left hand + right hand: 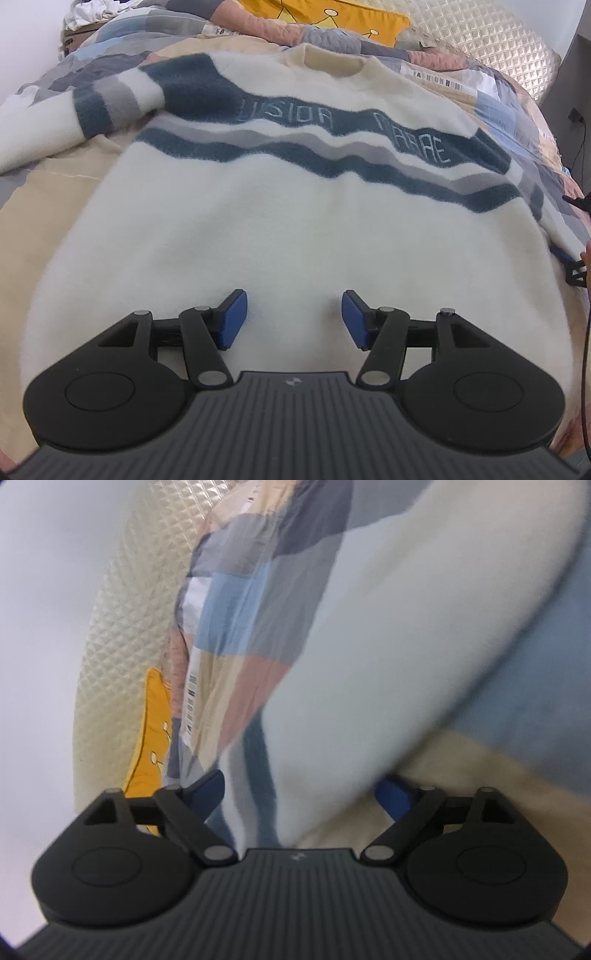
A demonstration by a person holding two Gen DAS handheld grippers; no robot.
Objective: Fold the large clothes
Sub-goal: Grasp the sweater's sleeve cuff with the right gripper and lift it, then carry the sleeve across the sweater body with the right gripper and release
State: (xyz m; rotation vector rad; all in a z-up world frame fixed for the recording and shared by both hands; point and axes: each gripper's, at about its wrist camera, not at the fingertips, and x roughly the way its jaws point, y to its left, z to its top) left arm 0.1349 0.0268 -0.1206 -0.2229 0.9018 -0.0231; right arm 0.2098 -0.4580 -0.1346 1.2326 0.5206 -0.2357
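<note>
A large white fuzzy sweater (280,221) with wavy teal and grey stripes and pale lettering lies spread flat on the bed, collar at the far end. Its left sleeve (44,125) lies out to the left. My left gripper (293,319) is open and empty, its blue pads (232,319) just above the sweater's lower body. My right gripper (299,794) is open, jaws wide, with the sweater's right sleeve (388,657) lying between them; the view is blurred. The right gripper also shows at the left wrist view's right edge (574,266), beside the sweater's right side.
The sweater lies on a patchwork quilt (517,122) of blue, grey, pink and beige. A yellow cushion (332,14) and a quilted cream headboard (487,33) are at the far end. A heap of clothes (96,14) lies far left. A cable (585,332) hangs at right.
</note>
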